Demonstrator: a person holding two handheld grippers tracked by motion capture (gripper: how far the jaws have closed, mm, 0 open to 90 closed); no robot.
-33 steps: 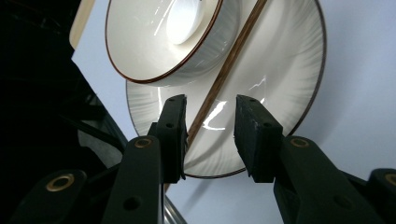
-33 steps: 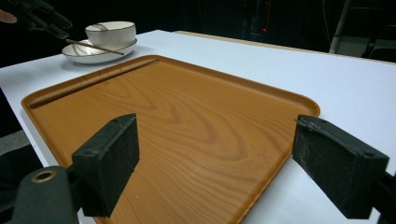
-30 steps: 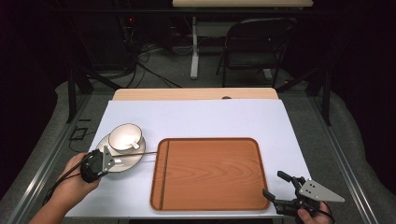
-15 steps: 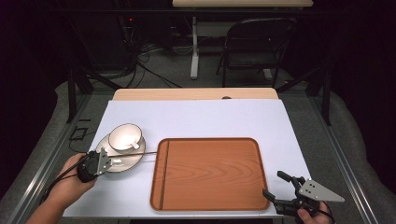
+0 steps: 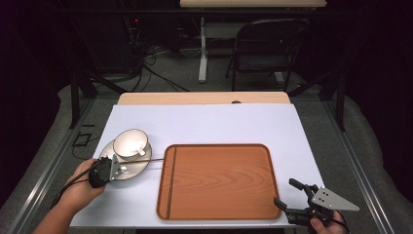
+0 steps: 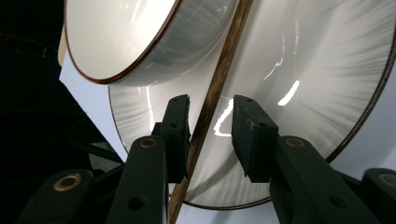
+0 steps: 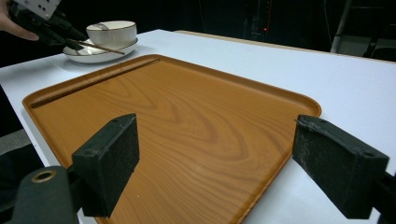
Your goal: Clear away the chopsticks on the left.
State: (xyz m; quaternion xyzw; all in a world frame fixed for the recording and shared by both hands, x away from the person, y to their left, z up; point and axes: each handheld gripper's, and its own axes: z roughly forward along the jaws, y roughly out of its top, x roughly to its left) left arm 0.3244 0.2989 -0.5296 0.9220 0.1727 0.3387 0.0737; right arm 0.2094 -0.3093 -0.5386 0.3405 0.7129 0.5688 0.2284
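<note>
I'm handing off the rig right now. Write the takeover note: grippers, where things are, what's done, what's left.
Left gripper: over the saucer, jaws astride a chopstick; one pad touches it, the other stands apart, so no grip yet.
Right gripper: open, holding nothing, at the tray's near right corner.
Cup sits on the saucer, left of the tray; a second stick lies along the tray's left side.
Left, probably: close on the chopstick and lift it across to the tray.

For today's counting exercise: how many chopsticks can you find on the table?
2. One chopstick lies across the plate beside the cup, between the left gripper's jaws. The other chopstick lies in the tray along its left edge.
</note>
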